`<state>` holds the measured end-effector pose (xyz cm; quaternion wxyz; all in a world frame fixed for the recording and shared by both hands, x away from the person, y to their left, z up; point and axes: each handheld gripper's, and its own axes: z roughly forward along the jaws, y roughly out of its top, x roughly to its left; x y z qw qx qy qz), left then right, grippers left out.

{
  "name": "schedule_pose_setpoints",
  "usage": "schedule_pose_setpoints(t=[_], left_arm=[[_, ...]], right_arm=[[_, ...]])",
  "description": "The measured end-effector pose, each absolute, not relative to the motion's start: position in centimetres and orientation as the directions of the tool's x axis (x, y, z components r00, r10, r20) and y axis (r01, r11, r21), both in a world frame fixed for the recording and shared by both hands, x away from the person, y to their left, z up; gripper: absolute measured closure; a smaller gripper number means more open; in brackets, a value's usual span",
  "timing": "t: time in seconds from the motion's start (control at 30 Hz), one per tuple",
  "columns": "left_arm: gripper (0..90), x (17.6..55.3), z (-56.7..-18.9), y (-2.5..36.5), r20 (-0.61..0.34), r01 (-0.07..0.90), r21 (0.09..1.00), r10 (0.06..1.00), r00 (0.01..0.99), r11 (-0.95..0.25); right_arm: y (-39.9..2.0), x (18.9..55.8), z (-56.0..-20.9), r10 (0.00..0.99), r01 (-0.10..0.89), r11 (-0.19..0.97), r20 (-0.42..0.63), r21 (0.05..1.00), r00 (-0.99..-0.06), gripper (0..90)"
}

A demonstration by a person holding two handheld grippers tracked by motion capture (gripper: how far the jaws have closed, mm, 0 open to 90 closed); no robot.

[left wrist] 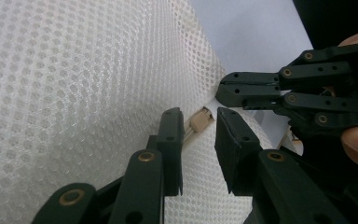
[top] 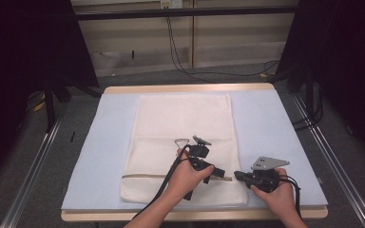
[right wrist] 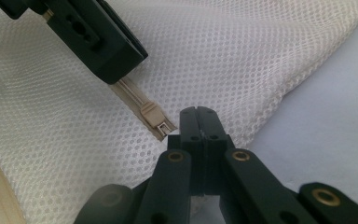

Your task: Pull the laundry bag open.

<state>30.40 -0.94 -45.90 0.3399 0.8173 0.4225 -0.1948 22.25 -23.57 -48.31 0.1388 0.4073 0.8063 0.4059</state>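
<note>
Left hand-held gripper [right wrist: 81,32] hides the zipper [right wrist: 144,109] beyond it.

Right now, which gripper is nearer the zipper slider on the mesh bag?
Close call; right, I'd say. The right gripper, jaws shut, has its tip right beside the zipper slider. The left gripper, jaws open, frames the slider from slightly farther back on the mesh bag.

The flat mesh laundry bag [top: 183,142] is creamy white with a fine honeycomb of small holes. Its zipper slider [right wrist: 154,117] is beige, on a beige tape. The foam mat [top: 271,128] beneath is pale blue, edged by the light wooden bench [top: 190,88]. Both grippers' fingers [left wrist: 170,140] are black with brass-coloured rivets.
</note>
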Motion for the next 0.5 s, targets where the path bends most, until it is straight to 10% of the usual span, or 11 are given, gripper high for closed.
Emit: schedule_pose_setpoints(t=[0.5], left_arm=[[70.8, 30.3, -46.8, -2.2, -0.627, 0.854, 0.339, 0.582, 0.518, -0.396]], right_arm=[[-23.4, 22.2, -48.4, 0.771, 0.549, 0.344, 0.105, 0.762, -0.628, 90.0]])
